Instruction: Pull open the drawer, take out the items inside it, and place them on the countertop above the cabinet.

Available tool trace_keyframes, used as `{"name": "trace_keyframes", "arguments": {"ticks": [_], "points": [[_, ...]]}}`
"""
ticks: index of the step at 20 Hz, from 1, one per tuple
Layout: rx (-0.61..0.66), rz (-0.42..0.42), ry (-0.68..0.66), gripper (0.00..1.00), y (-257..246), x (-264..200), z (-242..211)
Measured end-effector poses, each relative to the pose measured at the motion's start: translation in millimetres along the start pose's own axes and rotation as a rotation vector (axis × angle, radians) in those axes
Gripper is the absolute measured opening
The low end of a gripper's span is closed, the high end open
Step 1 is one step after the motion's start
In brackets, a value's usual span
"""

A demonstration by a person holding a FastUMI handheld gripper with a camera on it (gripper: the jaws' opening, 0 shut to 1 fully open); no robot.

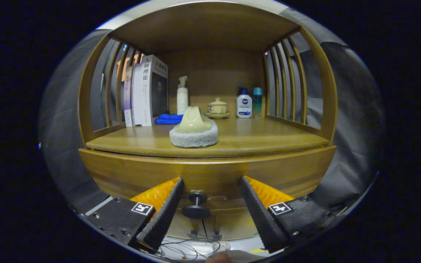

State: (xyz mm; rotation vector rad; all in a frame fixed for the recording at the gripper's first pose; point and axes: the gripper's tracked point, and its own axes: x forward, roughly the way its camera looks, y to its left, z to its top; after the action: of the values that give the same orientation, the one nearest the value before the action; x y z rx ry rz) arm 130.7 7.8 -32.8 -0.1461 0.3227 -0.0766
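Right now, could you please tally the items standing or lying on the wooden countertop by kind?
Upright books: 3
Bottles: 3, a white spray bottle, a white pump bottle, a teal bottle
Folded blue cloth: 1
Lidded ceramic cup on saucer: 1
Grey scrub pad with cream handle: 1
Total: 9
The gripper is open around the drawer's dark knob.

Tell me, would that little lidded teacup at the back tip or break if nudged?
The lidded teacup looks ceramic, so probably fragile. Its lid seems loose and could slide off. It sits on a saucer, likely fairly stable. The gripper fingers are open around the drawer knob.
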Motion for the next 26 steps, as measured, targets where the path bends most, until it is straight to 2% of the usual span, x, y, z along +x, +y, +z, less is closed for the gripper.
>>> {"name": "trace_keyframes", "arguments": {"ticks": [3, 21, 24, 26], "points": [[-0.023, -0.020, -0.012, 1.00, 0.4, 4.7, 2.0], [0.000, -0.013, -0.003, 1.00, 0.4, 1.5, -5.2], [0.031, -0.001, -0.029, 1.00, -1.1, -8.4, -9.3], [0.038, 0.010, -0.038, 1.00, -14.0, -41.8, -22.6]]}}
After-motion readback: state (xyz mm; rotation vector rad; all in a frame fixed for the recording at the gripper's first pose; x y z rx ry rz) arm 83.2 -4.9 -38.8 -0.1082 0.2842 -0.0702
